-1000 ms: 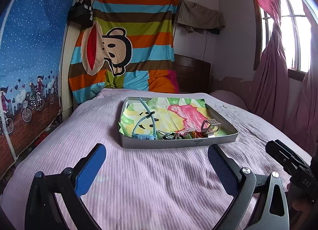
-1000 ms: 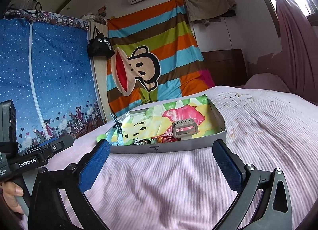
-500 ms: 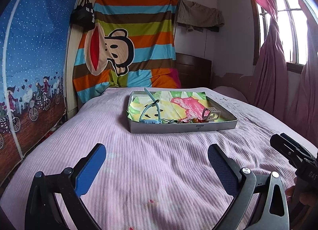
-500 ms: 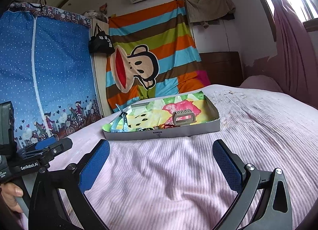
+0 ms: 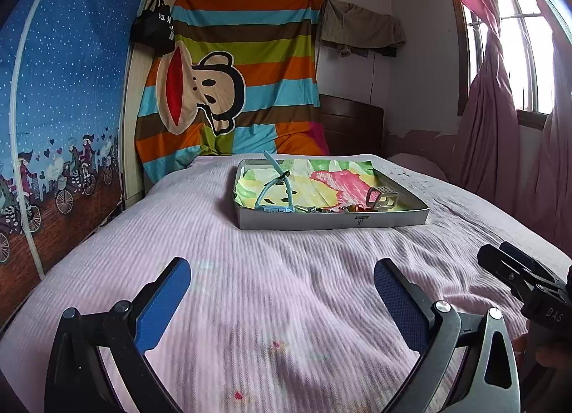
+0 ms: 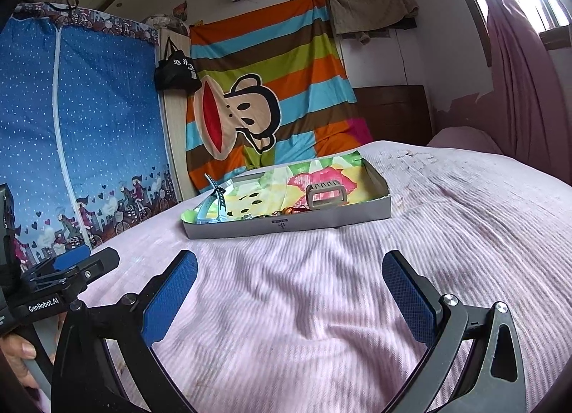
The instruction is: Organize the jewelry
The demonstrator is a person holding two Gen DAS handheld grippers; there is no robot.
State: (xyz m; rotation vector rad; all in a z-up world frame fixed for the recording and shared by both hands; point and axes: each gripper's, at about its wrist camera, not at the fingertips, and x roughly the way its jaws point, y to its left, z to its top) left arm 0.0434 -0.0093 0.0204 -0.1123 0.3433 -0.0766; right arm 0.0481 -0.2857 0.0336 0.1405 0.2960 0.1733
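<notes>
Both grippers have backed away from the tray (image 5: 332,222); left gripper (image 5: 282,291) and right gripper (image 6: 289,284) gape empty, and tangled jewelry (image 5: 332,208) could snag when lifted

From my right wrist view I can read "GenRobot.AI" in white on the black body of the left gripper (image 6: 60,280), off to the left of my own fingers. From the left wrist view, "DAS" stands on the black body of the right gripper (image 5: 514,275), low to the right. Ahead, the black bag (image 6: 177,70) on the wall and the front of the box (image 5: 332,222) carry print I cannot make out.
</notes>
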